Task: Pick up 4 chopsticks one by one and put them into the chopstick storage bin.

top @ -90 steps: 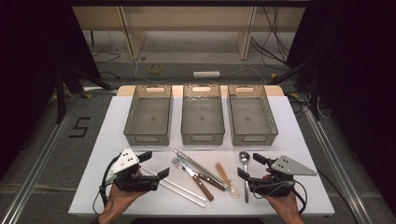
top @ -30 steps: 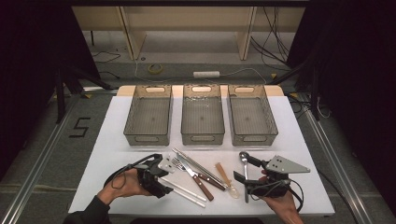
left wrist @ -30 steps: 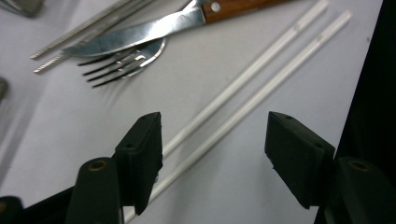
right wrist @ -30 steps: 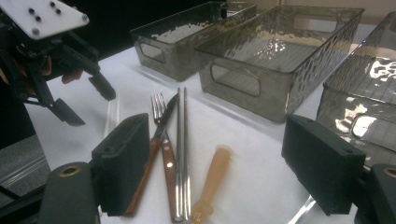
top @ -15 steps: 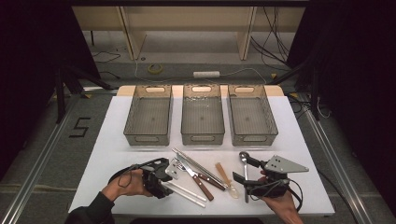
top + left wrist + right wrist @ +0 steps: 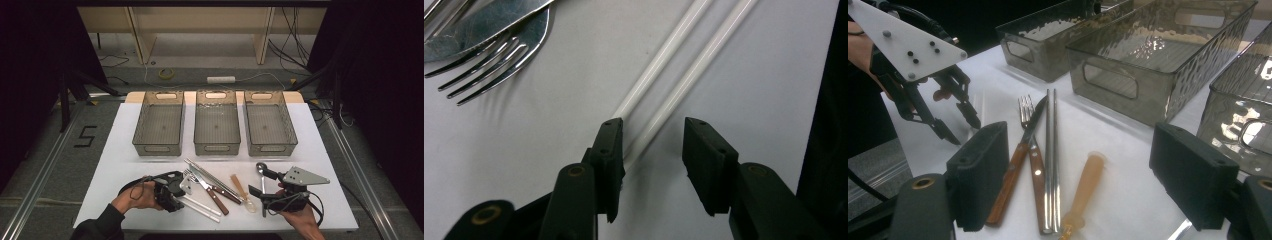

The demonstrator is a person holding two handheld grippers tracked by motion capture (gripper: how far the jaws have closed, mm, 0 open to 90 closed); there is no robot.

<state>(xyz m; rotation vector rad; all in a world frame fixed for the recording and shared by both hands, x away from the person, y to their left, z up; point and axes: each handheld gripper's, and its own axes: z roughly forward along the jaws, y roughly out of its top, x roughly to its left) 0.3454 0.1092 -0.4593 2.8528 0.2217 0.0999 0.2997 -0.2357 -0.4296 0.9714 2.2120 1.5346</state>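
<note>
3 clear plastic bins stand in a row at the back of the white table [image 6: 125,165]: the left bin [image 6: 159,122], the middle bin [image 6: 216,121] and the right bin [image 6: 270,121]. All 3 have nothing in them. Each has a cut-out handle at the end. No labels on them that can be read. A black "5" [image 6: 86,136] is marked on the floor left of the table.

The cutlery lies in front of the bins, near the table's front edge: white chopsticks [image 6: 684,60], a fork [image 6: 499,70], a knife w/ a brown wood handle [image 6: 1013,165], metal chopsticks [image 6: 1050,160], a small tan spoon [image 6: 1083,190] and a metal spoon [image 6: 261,172].

The left gripper [image 6: 651,142] is low over the near ends of the white chopsticks. Its fingers [image 6: 609,145] have just been closing; they are apart, w/ one stick's end in the gap and the other stick just at the left finger. Not pressing on them yet.

The right gripper [image 6: 1080,170] rests on the table by the metal spoon, fingers wide apart, holding nothing.
</note>
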